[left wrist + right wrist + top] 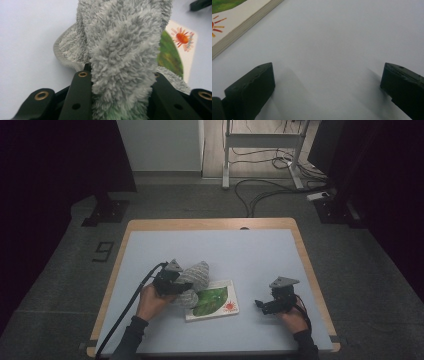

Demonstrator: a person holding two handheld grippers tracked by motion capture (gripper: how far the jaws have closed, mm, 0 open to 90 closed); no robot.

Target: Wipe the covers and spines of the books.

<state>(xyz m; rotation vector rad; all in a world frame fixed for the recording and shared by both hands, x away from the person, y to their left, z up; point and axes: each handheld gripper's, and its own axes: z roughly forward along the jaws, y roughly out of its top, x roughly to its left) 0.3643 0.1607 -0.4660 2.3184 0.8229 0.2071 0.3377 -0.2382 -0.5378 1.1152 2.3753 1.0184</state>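
Left gripper clamped on grey towel; right gripper idle.

The left gripper (176, 282) has its jaws closed tight on a bunched grey towel (120, 50), which drapes partly over the left edge of a picture book (215, 301) on the table (260, 250). The right gripper (327, 82) rests low over bare tabletop, right of the book, jaws spread wide with nothing between them.

Towel (194, 276) on table (260, 250), left of centre, lying partly over left edge of book (216, 301). Left gripper (176, 285) at towel's left, clamped on it. Right gripper (264, 306) well apart, right of book, over bare table.
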